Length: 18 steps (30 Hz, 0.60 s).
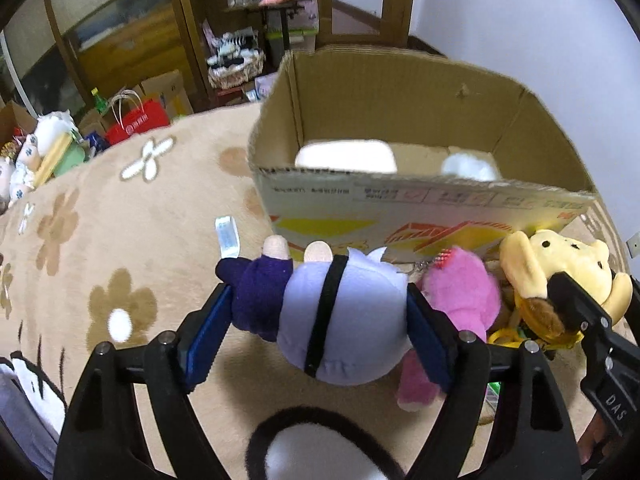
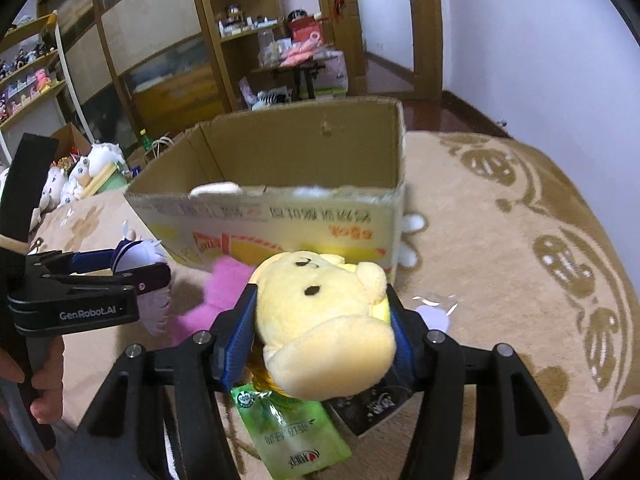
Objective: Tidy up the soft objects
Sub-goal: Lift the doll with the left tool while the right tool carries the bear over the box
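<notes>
My left gripper is shut on a plush doll with a lavender head, a black band and dark purple clothes, held just above the blanket. In the right wrist view, my right gripper is shut on a yellow bear plush, its blue pads pressing the head from both sides. An open cardboard box stands right behind both toys, with two white soft things inside. A pink plush lies on the blanket between the two grippers, in front of the box.
A beige flowered blanket covers the surface. A green packet lies under the bear, and a black-and-white plush sits near my left gripper's base. A small white packet lies left of the box. Shelves and clutter fill the room behind.
</notes>
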Available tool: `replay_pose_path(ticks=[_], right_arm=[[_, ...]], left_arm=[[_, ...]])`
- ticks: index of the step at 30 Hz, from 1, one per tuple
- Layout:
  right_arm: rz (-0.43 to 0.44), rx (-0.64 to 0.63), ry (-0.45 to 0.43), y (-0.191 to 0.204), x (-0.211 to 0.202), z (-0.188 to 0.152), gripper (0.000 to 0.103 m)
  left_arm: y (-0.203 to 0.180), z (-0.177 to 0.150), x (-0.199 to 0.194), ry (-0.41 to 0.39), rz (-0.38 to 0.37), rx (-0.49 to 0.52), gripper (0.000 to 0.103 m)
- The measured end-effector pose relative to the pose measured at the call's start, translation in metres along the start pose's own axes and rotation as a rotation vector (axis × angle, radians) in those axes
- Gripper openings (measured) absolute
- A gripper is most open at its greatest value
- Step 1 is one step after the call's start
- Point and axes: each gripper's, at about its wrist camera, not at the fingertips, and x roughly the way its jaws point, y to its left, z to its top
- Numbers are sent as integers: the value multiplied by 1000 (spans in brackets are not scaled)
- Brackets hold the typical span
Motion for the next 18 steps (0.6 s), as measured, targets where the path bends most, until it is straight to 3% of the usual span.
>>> replay_pose_path(ticks=[18], right_arm=[[20, -26, -230, 14, -73, 19, 62]], left_arm=[[4, -2, -119, -370, 103, 16, 83]])
